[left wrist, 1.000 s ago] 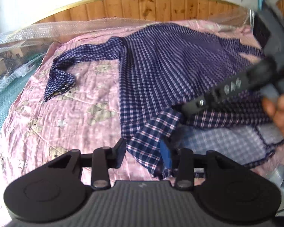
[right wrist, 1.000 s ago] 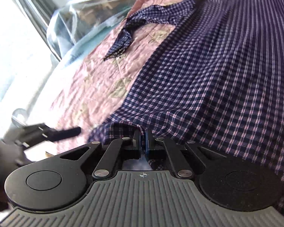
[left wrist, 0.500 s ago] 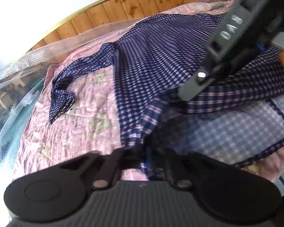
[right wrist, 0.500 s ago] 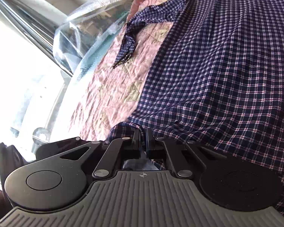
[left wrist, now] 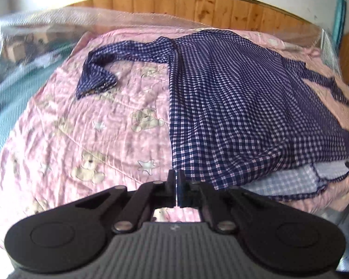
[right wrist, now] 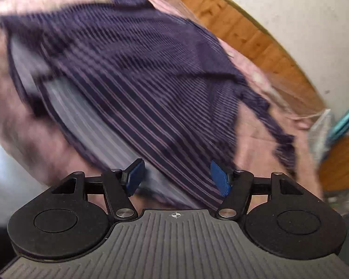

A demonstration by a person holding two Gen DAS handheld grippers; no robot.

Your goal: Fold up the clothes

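A navy checked shirt (left wrist: 232,107) lies spread on the pink quilt (left wrist: 93,127), one sleeve (left wrist: 118,53) trailing left and the pale inside showing at its near right hem. My left gripper (left wrist: 176,176) is shut, and the shirt's near left corner runs straight into its fingertips, apparently pinched. In the blurred right wrist view the shirt (right wrist: 139,81) lies under and beyond my right gripper (right wrist: 177,178). Its jaws are opening, the blue pads (right wrist: 135,177) stand wide apart, and nothing is pressed between them.
A wooden headboard (left wrist: 197,7) closes the far side of the bed. Clear plastic wrap (left wrist: 23,34) and a teal blanket (left wrist: 2,97) lie at the left edge. Bare quilt stretches left of the shirt. Clutter sits past the bed's right side (right wrist: 323,134).
My left gripper closed on the shirt's near corner and drew back a little. My right gripper let go of the shirt, opened wide, swung off to the right and left the left wrist view.
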